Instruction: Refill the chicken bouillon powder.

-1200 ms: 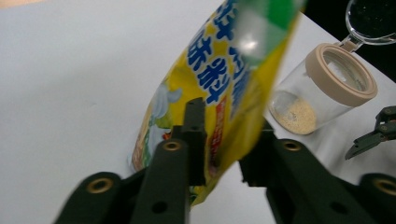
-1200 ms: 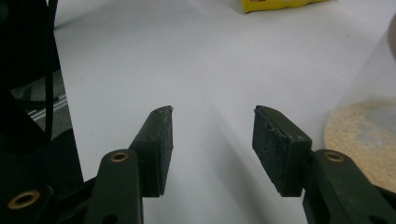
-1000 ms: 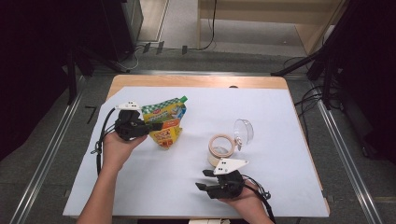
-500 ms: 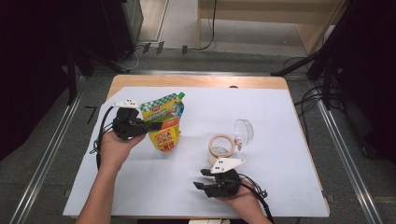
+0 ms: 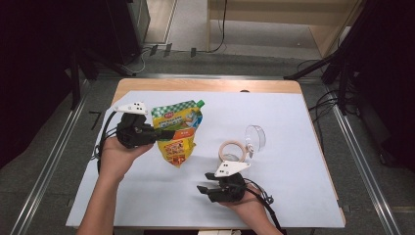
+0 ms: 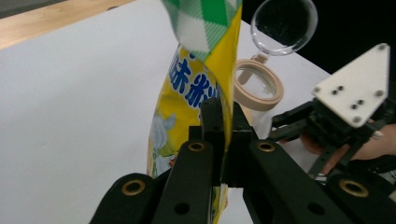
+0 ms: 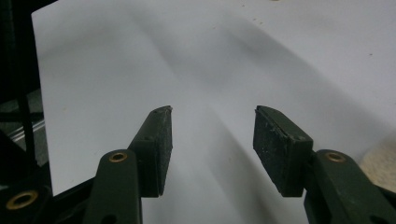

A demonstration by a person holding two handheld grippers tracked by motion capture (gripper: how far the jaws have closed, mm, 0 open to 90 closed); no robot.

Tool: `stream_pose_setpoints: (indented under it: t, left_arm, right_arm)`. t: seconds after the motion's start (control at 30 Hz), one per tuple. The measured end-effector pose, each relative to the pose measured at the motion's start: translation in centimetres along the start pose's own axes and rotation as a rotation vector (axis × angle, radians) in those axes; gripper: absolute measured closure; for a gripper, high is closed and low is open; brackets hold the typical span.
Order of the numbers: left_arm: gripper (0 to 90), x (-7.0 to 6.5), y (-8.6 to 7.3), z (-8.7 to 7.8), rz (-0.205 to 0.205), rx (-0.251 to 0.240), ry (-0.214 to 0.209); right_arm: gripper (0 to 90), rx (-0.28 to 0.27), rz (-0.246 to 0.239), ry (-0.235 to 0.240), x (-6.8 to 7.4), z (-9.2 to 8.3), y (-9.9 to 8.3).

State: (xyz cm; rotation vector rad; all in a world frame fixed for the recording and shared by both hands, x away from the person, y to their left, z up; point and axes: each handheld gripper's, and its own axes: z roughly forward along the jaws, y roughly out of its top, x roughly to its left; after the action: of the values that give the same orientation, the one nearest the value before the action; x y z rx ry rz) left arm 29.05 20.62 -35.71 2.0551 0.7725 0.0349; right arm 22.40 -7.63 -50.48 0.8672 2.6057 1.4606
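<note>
- The left gripper (image 5: 164,134) is at centre left of the high view, its jaws pressed together on the snack pouch (image 5: 177,132), pinching its left edge
- The pouch, yellow with a green checked top, hangs tilted with its lower tip by the white sheet (image 5: 293,127) covering the worktop
- The left gripper view shows the pinch close up: the pouch (image 6: 196,93) stands edge-on between the black jaws
- The right gripper (image 5: 203,190), low in the high view, has its jaws spread and holds nothing
- The right gripper view shows bare white sheet (image 7: 210,60) between the jaws
- A beige-rimmed jar (image 5: 232,151) with its clear lid (image 5: 256,138) swung open lies right of the pouch
</note>
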Motion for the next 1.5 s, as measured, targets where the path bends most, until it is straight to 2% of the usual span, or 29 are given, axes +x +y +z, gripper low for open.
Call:
stream_pose_setpoints:
  t: [0.07, 0.27, 0.4, 0.47, 0.5, 0.53, 0.7, 0.77, 0.87, 1.0, 1.1, 1.17, 1.23, 1.3, 1.33, 1.4, 1.5]
  left_arm:
    - [90.0, -0.3, 0.2, -0.2, 0.007, 0.003, -0.013]
    - [90.0, -1.3, 0.8, -0.6, 0.035, 0.014, -0.054]
    - [90.0, -1.9, 1.0, -0.4, 0.054, 0.031, -0.066]
    - [90.0, -2.1, 1.0, -0.3, 0.063, 0.036, -0.070]
    - [90.0, -2.4, 1.1, -0.2, 0.075, 0.049, -0.078]
    - [90.0, -2.6, 1.1, -0.1, 0.077, 0.051, -0.082]
    - [90.0, -3.5, 1.3, 0.0, 0.085, 0.066, -0.130]
    - [90.0, -3.7, 1.4, -0.1, 0.090, 0.071, -0.138]
    - [90.0, -4.7, 1.6, -0.2, 0.098, 0.090, -0.175]
    - [90.0, -5.0, 1.5, 0.3, 0.083, 0.110, -0.206]
    - [90.0, -4.9, 1.3, 0.7, 0.070, 0.112, -0.188]
    - [90.0, -4.5, 1.2, 0.9, 0.038, 0.101, -0.183]
    - [90.0, -4.4, 1.2, 1.0, 0.017, 0.093, -0.168]
    - [89.8, -4.2, 1.2, 1.2, -0.022, 0.075, -0.190]
    - [89.6, -4.3, 1.3, 1.3, -0.030, 0.065, -0.187]
    - [89.2, -4.5, 1.4, 1.4, -0.030, 0.058, -0.183]
    - [88.2, -5.0, 1.6, 1.8, -0.021, 0.052, -0.152]
  right_arm:
    - [49.0, -0.005, 0.021, 0.005, -0.1, 0.5, 0.4]
    - [59.9, -0.018, 0.024, -0.031, -0.1, 1.4, 1.4]
    - [68.1, -0.040, 0.056, -0.071, -0.6, 1.8, 1.4]
    - [70.1, -0.041, 0.059, -0.080, -0.7, 1.8, 1.4]
    - [75.2, -0.057, 0.047, -0.104, -0.8, 1.6, 1.1]
    - [76.3, -0.063, 0.051, -0.107, -0.8, 1.5, 1.0]
    - [80.0, -0.087, 0.044, -0.125, -0.9, 1.6, 0.9]
    - [79.7, -0.088, 0.050, -0.128, -0.9, 1.8, 0.8]
    - [77.0, -0.104, 0.052, -0.125, -0.9, 1.9, 0.7]
    - [74.6, -0.132, 0.006, -0.117, -0.6, 2.0, 0.8]
    - [75.2, -0.146, -0.054, -0.115, -0.1, 2.0, 0.9]
    - [75.2, -0.129, -0.085, -0.127, 0.3, 2.1, 0.9]
    - [74.9, -0.118, -0.099, -0.113, 0.6, 2.1, 0.9]
    - [74.8, -0.111, -0.118, -0.108, 1.0, 2.2, 0.9]
    - [74.7, -0.114, -0.126, -0.103, 1.3, 2.2, 1.0]
    - [74.6, -0.114, -0.131, -0.088, 1.7, 2.2, 1.1]
    - [74.6, -0.107, -0.129, -0.064, 2.1, 2.2, 1.2]
